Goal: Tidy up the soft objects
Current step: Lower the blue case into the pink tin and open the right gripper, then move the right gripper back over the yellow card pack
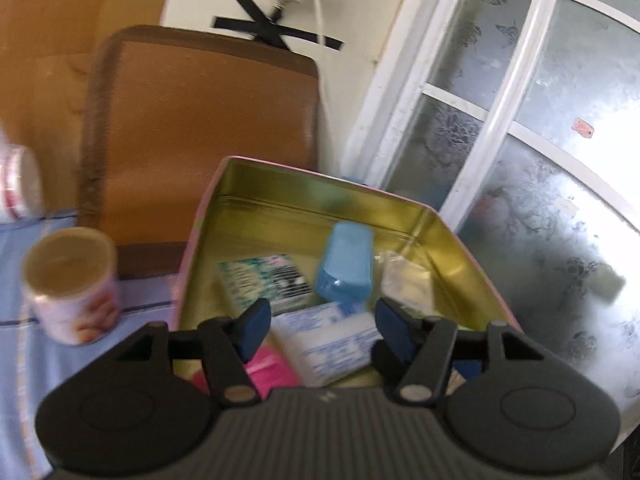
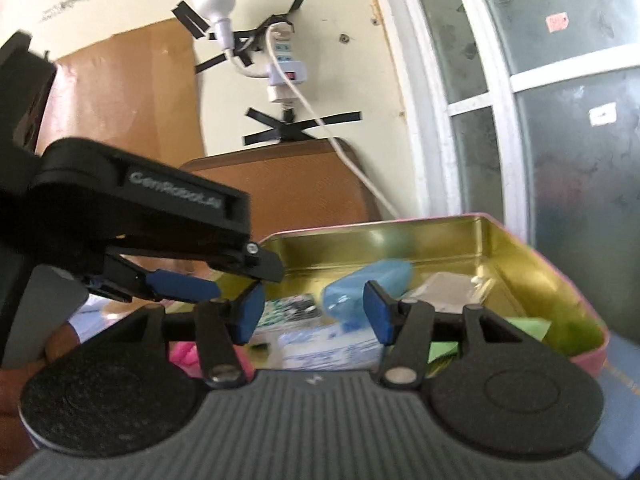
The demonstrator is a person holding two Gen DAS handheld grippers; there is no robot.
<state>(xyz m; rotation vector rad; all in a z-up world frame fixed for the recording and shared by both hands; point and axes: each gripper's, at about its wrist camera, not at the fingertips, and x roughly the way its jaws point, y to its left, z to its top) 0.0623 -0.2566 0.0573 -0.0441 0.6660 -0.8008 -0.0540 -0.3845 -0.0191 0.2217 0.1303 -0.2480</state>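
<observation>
A: From the left, what's out there?

B: Two printed cans on the blue striped cloth: one cut off at the frame edge [image 1: 20, 184], one open-topped paper can [image 1: 72, 284] nearer the tin. Then the pink tin with the gold inside [image 1: 472, 280], and beyond it the brown cushion [image 1: 200, 128].

A: And the soft things are where?

B: In the tin already, as far as both views show. Counting left to right on the left wrist camera: one pink pack [image 1: 272, 372] at the near edge, one green-and-white printed packet [image 1: 268, 276], one white-and-blue tissue pack [image 1: 332, 340], one blue plastic-wrapped pack [image 1: 348, 264] leaning toward the back wall, one pale clear-wrapped bundle [image 1: 408, 280]. The right wrist camera adds green paper [image 2: 532, 326] at the right end.

A: The tongs?

B: Left gripper [image 1: 322, 326] has its fingers spread with nothing between them, hovering over the near edge of the tin. Right gripper [image 2: 314, 314] is spread and empty too, lined up toward the blue pack; the left one crosses its view from the left.

A: So the step in hand?

B: My guess is tidying the contents. I'd come down on the blue pack across its narrow width, squeeze gently so the wrap doesn't slip, and keep the two grippers from colliding over the tin.
</observation>
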